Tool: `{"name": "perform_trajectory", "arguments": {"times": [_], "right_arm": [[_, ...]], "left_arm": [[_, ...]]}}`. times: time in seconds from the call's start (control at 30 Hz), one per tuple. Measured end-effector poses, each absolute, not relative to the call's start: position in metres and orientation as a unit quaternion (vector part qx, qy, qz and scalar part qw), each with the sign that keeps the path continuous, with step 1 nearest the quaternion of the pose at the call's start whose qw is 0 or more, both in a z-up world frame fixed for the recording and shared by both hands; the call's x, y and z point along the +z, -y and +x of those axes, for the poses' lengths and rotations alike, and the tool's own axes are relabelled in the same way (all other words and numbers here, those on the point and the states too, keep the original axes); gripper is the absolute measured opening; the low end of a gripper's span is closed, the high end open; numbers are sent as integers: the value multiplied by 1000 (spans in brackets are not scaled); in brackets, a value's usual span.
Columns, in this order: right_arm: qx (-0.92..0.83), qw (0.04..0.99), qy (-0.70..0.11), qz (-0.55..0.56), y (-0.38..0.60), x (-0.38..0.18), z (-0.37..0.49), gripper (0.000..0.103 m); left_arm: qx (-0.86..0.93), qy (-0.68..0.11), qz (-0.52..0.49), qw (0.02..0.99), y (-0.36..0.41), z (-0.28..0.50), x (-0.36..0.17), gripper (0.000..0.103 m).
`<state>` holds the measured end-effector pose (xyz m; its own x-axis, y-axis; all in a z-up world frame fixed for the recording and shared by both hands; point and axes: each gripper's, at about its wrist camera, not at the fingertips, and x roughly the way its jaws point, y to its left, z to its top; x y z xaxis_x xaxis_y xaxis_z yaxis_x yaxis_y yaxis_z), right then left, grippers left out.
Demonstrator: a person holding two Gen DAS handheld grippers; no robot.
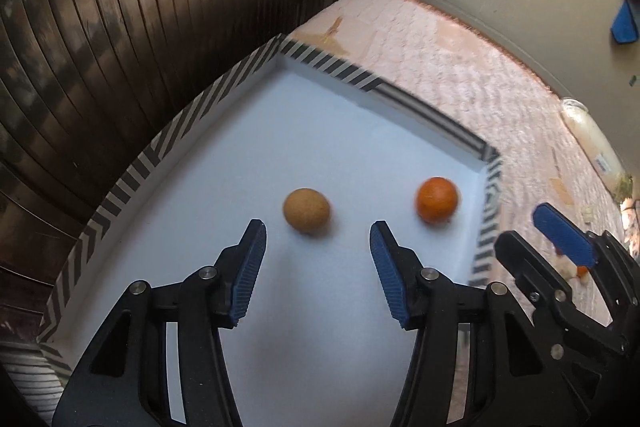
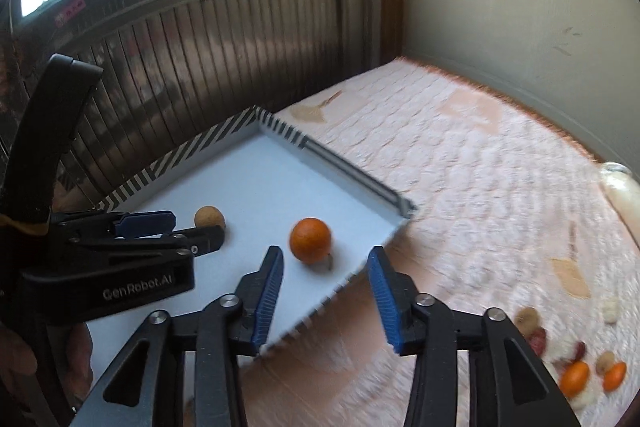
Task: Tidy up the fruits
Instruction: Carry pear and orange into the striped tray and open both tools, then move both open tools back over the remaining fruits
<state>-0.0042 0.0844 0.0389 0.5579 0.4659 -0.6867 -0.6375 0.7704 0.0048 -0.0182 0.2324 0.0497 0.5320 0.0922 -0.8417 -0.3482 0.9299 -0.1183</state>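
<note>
Fruit sits loose in a shallow white tray [image 1: 224,163] with a black-and-white striped rim, and we hold one gripper over each piece. From our left wrist camera, the left gripper [image 1: 318,237] hangs above the tray floor with its blue-padded jaws spread and nothing between them; the pads touch no fruit. A tan round fruit [image 1: 307,211] lies just past the fingertips at about 12 o'clock from that gripper, resting on the white floor. An orange [image 1: 437,200] lies apart from it at about 3 o'clock from the tan fruit, near the tray's right rim.

From our right wrist camera, the right gripper [image 2: 326,259] also stands with its jaws spread and empty, hovering over the near edge of the tray. The orange [image 2: 311,240] sits just beyond its left finger at roughly 11 o'clock, free of both pads. The tan fruit [image 2: 209,217] shows at 9 o'clock from the orange, partly behind the left gripper [image 2: 188,229], which enters from that side.

The tray rests on a pink quilted bed cover [image 2: 460,187]. More small fruits [image 2: 580,367], orange and brownish, lie in a blurred cluster on the cover at about 4 o'clock from the right gripper, well apart from the tray.
</note>
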Motion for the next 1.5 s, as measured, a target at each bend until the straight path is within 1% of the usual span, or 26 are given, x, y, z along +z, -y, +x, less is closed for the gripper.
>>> {"name": "perform_trajectory", "arguments": {"times": [0.17, 0.33, 0.53, 0.77, 1.07, 1.5], "right_arm": [[291, 892, -331, -101, -45, 47, -24, 49], [254, 904, -332, -84, -7, 46, -33, 49], [204, 919, -332, -53, 48, 46, -49, 49], [151, 929, -335, -41, 97, 45, -61, 50], [127, 932, -339, -26, 126, 42, -63, 50], [119, 930, -347, -21, 137, 35, -62, 50]], "left_arm": [[104, -432, -110, 889, -200, -33, 67, 54], [86, -414, -60, 904, -156, -38, 72, 54], [44, -418, -37, 907, -108, -38, 64, 54], [19, -409, -12, 912, -61, -39, 59, 54], [4, -412, -1, 911, -42, -35, 54, 54], [-7, -416, 2, 909, -34, -33, 50, 54]]}}
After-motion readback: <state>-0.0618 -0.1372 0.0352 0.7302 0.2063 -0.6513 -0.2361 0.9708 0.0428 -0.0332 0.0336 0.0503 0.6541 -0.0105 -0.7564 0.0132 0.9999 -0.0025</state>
